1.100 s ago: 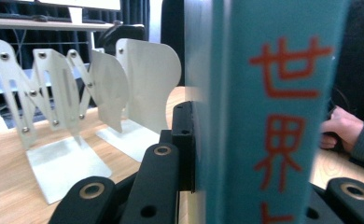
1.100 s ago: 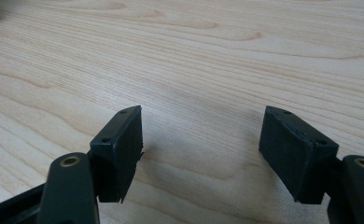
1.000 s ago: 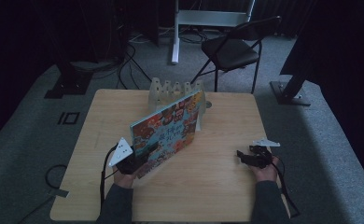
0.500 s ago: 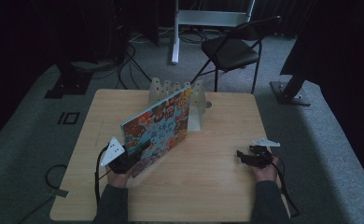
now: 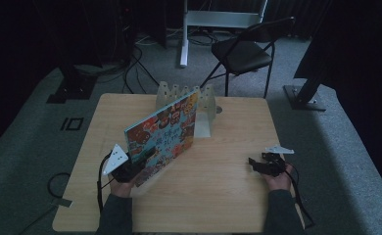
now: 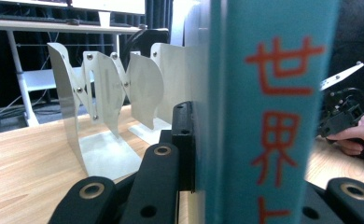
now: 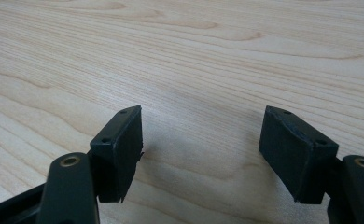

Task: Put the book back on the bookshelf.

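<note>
A picture book with a colourful cover and a teal spine with red characters stands upright and slanted across the table's middle. My left gripper is shut on its near lower corner, and one black pad presses flat against the cover. The book's far end reaches the white metal book rack, whose dividers stand just beyond the book. My right gripper rests at the table's right side, far from the book. It is open over bare wood, with nothing between its pads.
The wooden table ends close behind both hands. A black folding chair and a white stand are on the floor beyond the far edge. The other hand with its gripper shows to the right of the book.
The left gripper and the book have shifted a little to the left. The right gripper has stayed where it was.
</note>
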`<state>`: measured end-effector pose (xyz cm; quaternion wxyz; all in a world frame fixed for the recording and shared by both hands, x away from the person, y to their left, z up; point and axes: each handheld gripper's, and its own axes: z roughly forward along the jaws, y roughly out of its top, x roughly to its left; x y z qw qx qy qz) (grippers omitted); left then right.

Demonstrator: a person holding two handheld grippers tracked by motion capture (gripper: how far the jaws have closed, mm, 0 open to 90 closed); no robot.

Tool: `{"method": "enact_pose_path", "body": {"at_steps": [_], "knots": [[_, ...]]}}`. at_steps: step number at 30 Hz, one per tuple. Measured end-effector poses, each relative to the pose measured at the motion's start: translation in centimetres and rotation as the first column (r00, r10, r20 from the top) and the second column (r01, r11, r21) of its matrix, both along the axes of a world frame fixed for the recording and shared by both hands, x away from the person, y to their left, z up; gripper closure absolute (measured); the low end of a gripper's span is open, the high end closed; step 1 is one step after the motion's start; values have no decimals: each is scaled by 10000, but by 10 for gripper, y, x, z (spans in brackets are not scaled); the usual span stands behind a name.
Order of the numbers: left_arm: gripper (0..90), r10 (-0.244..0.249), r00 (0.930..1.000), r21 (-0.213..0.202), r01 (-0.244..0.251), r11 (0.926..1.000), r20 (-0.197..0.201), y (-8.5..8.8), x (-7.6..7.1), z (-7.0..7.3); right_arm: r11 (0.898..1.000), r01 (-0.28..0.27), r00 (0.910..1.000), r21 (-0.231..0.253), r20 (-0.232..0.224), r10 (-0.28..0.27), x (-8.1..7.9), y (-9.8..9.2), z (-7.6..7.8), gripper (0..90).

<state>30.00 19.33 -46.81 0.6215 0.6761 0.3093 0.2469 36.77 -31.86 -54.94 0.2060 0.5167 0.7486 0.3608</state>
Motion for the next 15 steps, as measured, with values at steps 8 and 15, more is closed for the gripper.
{"method": "enact_pose_path", "body": {"at_steps": [8, 15], "knots": [[809, 182, 9998, -39, -182, 9998, -46, 3, -1, -1, 10000, -4, 10000, 8, 0, 4, 0, 0, 0, 300], [809, 272, 9996, -33, -272, 9996, -56, 5, -2, -2, 10000, 1, 10000, 51, -7, -1, 0, 0, 0, 300]]}}
